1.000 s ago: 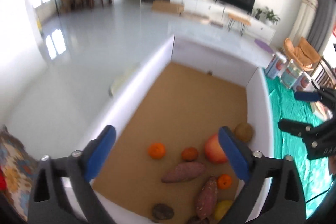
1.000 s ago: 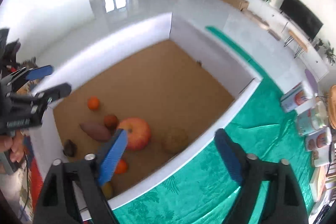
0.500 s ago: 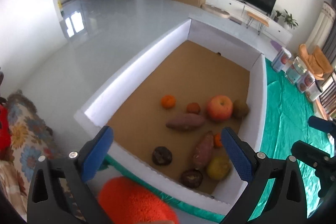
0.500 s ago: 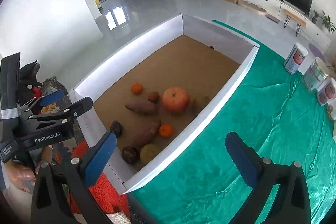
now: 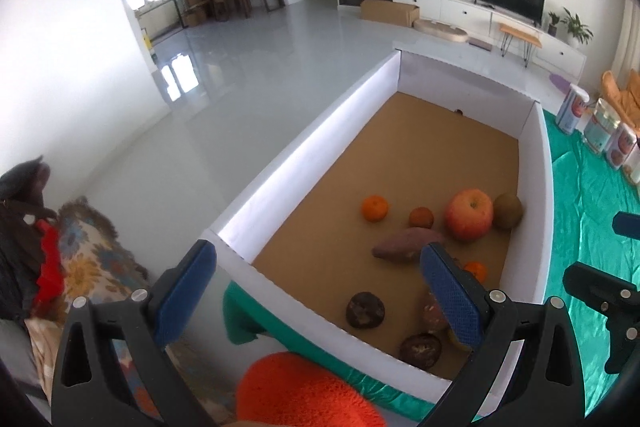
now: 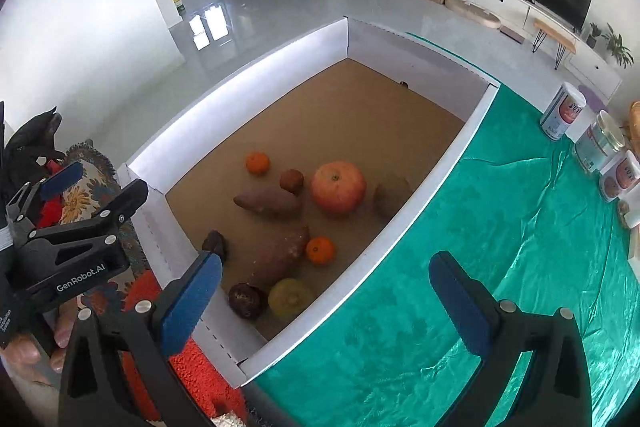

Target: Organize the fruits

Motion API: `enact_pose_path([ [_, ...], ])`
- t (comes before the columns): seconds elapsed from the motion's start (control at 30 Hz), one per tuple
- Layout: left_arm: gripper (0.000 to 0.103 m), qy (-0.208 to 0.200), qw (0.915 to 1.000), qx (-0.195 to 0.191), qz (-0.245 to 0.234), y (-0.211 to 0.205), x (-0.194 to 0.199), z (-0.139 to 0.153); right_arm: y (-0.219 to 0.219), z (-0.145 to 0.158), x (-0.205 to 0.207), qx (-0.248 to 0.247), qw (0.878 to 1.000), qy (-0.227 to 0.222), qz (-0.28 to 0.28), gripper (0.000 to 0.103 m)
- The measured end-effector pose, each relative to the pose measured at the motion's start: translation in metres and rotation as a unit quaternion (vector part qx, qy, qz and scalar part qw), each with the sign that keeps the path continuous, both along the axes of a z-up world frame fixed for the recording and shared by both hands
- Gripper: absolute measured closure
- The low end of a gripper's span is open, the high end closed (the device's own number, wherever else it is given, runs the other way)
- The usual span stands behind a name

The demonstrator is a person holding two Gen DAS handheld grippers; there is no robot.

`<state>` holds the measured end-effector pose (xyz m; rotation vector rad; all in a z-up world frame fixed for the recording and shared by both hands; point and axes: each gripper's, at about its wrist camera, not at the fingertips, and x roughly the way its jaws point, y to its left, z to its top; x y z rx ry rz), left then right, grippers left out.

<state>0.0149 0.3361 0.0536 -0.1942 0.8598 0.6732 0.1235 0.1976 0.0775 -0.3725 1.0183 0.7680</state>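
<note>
A white-walled box (image 6: 436,179) with a brown floor holds the produce: a big red apple (image 6: 338,186), two mandarins (image 6: 257,163), a kiwi (image 6: 392,191), two sweet potatoes (image 6: 267,201), a yellow-green fruit (image 6: 290,297) and several dark round fruits (image 6: 247,300). The apple also shows in the left wrist view (image 5: 469,214). My left gripper (image 5: 316,291) is open and empty, above the box's near left corner. My right gripper (image 6: 326,301) is open and empty, above the box's near right corner and the green cloth (image 6: 500,267).
Several tins (image 6: 562,111) stand on the green cloth at the far right. An orange knitted object (image 5: 304,391) and a patterned cushion (image 5: 84,267) lie below the box's near edge. Beyond the box there is shiny white floor, a TV unit and a dining table.
Both grippers have pulled back and risen from over the fruit, so the whole box and its near edge now show. Both stay open and empty.
</note>
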Motion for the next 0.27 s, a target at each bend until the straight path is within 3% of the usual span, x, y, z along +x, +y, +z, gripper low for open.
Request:
enact_pose_path([
  [0.17, 0.001, -0.005, 0.9997, -0.024, -0.007, 0.0023, -0.0024, -0.0038, 0.0053, -0.0065, 0.0003, -0.005, 1.000, 0.000, 0.000, 0.000],
  [0.27, 0.001, -0.007, 0.9998, -0.016, -0.008, 0.0000, -0.0042, -0.0034, 0.0099, -0.0089, -0.0017, -0.004, 1.000, 0.003, 0.004, 0.000],
])
